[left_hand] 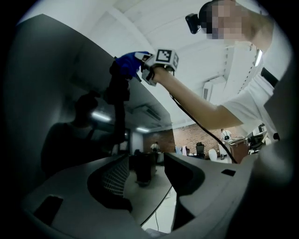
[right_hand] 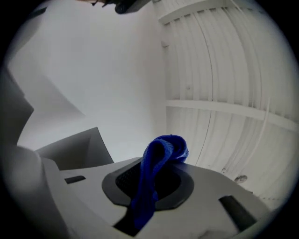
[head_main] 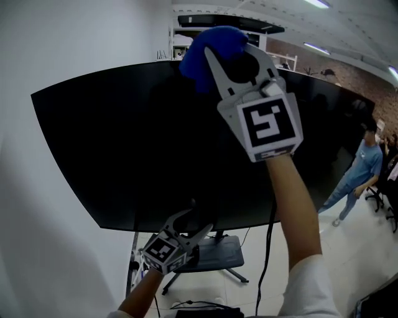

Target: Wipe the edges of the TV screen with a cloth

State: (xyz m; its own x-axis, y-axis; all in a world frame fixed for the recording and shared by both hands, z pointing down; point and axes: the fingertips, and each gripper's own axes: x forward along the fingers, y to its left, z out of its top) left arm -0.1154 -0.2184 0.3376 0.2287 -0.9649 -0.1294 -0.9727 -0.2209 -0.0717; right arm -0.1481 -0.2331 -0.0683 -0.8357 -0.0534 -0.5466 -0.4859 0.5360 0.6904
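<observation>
Room lit evenly by ceiling strip lights (head_main: 316,4); no hard shadows noted. Strip lights seen mirrored in the glossy TV screen (left_hand: 100,115). Strong fisheye bending recorded throughout; black vignette around both gripper views. Foreground slightly soft.

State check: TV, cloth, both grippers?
TV screen: off, dark, upright on its stand.
blue cloth: bunched, clamped between the right gripper's jaws, at the TV's top edge.
right gripper: shut on the cloth, raised to the top edge.
left gripper: open, empty, low near the TV's bottom edge.
</observation>
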